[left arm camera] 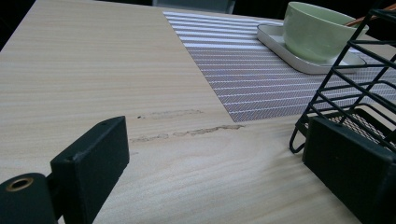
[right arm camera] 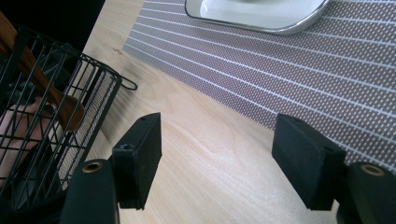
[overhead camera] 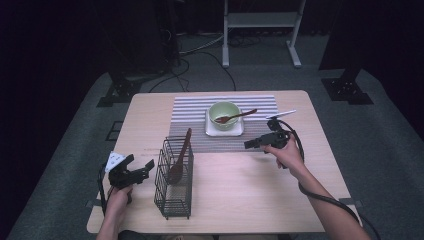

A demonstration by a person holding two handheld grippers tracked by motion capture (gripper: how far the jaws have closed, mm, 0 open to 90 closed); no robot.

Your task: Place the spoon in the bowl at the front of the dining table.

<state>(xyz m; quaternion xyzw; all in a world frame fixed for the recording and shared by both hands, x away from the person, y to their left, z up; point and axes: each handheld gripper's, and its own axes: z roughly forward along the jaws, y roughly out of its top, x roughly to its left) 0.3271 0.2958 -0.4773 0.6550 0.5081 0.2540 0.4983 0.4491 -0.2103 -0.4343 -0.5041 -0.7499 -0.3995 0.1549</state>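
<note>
On the pale wooden worktop [overhead camera: 235,185], one brown wooden spoon [overhead camera: 179,159] already stands in the black wire caddy [overhead camera: 174,180] — the other rests in the green bowl [overhead camera: 224,114], likely next — while the left gripper [overhead camera: 141,169] and right gripper [overhead camera: 253,144] hover wide-jawed, empty.

Table [overhead camera: 235,185] lit from above, surroundings dark; high view soft, slightly grainy.

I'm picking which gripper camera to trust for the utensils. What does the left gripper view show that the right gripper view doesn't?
Left gripper view alone: the green bowl standing on the white tray, and a thin brown handle past its rim.
Right gripper view alone: the wooden spoon inside the wire basket.
Both: the basket, the striped placemat, the tray, the wooden table, and open jaws holding nothing.
</note>
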